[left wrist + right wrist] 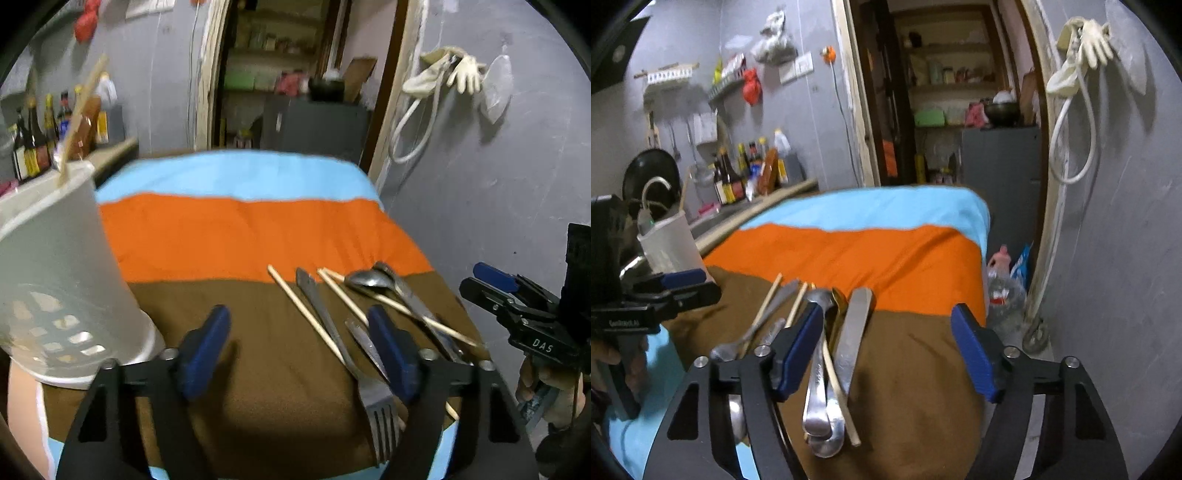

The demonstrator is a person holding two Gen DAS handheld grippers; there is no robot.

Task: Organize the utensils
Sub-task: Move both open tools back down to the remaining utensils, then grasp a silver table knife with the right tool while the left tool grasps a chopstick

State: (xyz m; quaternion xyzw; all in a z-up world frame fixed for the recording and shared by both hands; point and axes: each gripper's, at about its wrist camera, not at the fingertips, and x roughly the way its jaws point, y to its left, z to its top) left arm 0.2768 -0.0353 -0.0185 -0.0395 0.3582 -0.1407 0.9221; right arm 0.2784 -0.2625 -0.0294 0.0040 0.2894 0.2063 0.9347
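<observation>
- Left wrist view is showing the left tongs point(299, 354) hanging wide open and empty over the brown stripe of the counter point(258, 369), a fork point(373, 398) lying beside the right pad.
- Right tongs point(890, 354) are gaping open too, gripping nothing, hovering over the spoons point(820, 387) and flat knife point(853, 332).
- Picking looks next: closing on one utensil.
- Farther left, the white holder point(55, 266) is waiting, a chopstick point(79, 118) already inside.

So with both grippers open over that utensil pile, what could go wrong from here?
1. The chopsticks lie crossed with the spoons, so lifting one may drag others along.
2. The fork lies near the cloth's front edge and could be knocked off.
3. The white holder stands at the table's left edge; a bump from the left gripper may tip it.
</observation>
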